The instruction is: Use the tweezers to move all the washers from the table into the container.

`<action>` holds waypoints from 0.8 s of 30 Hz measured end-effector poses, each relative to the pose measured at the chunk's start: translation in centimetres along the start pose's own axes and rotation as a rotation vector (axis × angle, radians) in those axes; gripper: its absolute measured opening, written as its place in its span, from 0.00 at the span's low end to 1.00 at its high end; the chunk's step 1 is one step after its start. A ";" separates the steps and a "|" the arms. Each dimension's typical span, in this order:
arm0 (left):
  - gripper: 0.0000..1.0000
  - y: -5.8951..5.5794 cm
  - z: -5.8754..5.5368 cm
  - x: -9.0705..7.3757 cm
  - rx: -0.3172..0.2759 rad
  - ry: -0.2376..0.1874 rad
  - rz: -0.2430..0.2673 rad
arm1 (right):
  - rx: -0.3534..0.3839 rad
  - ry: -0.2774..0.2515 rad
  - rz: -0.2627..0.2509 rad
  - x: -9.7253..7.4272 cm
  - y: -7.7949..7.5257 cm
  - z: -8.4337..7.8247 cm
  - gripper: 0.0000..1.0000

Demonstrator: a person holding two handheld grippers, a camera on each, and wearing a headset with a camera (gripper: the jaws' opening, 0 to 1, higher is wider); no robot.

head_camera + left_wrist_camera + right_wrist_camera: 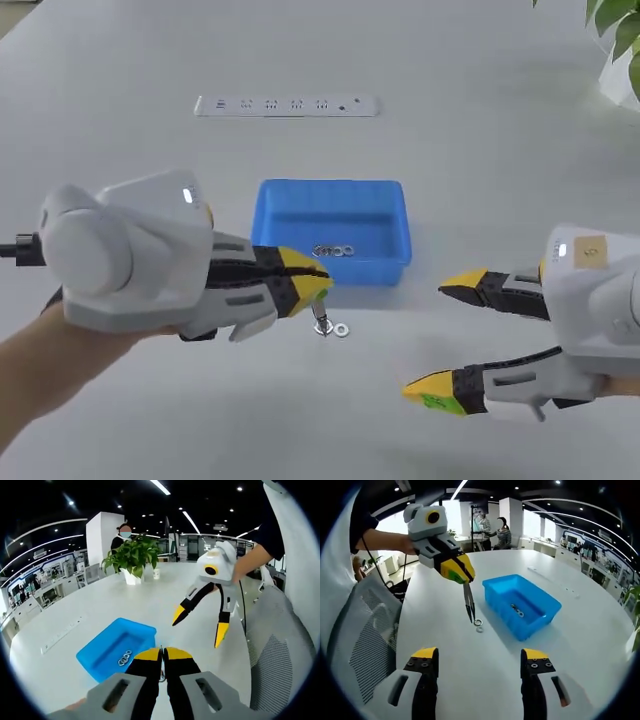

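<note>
My left gripper [315,280] is shut on metal tweezers [321,322], which point down at the table just in front of the blue container [330,190]. In the right gripper view the tweezers [469,602] hang from the left gripper [462,572], with their tips right beside two washers [479,625] on the white table. Whether the tips hold one I cannot tell. One washer [343,329] lies to the right of the tips. Several washers [333,250] lie inside the container. My right gripper [430,340] hovers open and empty to the right, apart from the tweezers.
A white power strip [287,105] lies behind the container. A potted plant [131,560] stands further along the table, its leaves [620,40] at the far right corner. A mesh office chair [367,630] stands beside the table edge. People stand in the office background.
</note>
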State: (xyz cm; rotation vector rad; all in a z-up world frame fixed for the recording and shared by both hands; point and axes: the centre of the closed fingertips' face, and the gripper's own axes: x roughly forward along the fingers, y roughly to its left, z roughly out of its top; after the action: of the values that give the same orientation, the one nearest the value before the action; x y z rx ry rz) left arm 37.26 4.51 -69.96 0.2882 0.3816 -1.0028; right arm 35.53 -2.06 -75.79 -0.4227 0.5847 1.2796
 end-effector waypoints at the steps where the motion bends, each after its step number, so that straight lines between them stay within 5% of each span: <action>1: 0.06 0.0 0.0 0.0 0.001 0.000 0.000 | 0.005 -0.001 0.008 0.0 0.1 -0.1 0.67; 15: 0.06 0.0 -0.6 0.6 0.018 0.017 -0.018 | 0.020 -0.009 0.039 0.7 0.5 0.4 0.67; 24: 0.05 -0.2 -0.6 0.6 0.032 0.023 -0.046 | -0.056 -0.006 0.107 3.8 0.9 2.8 0.64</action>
State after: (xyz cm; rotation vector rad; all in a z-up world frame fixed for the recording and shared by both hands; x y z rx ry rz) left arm 37.29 4.24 -70.75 0.3212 0.3947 -1.0527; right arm 35.85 2.75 -75.94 -0.4382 0.5734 1.4015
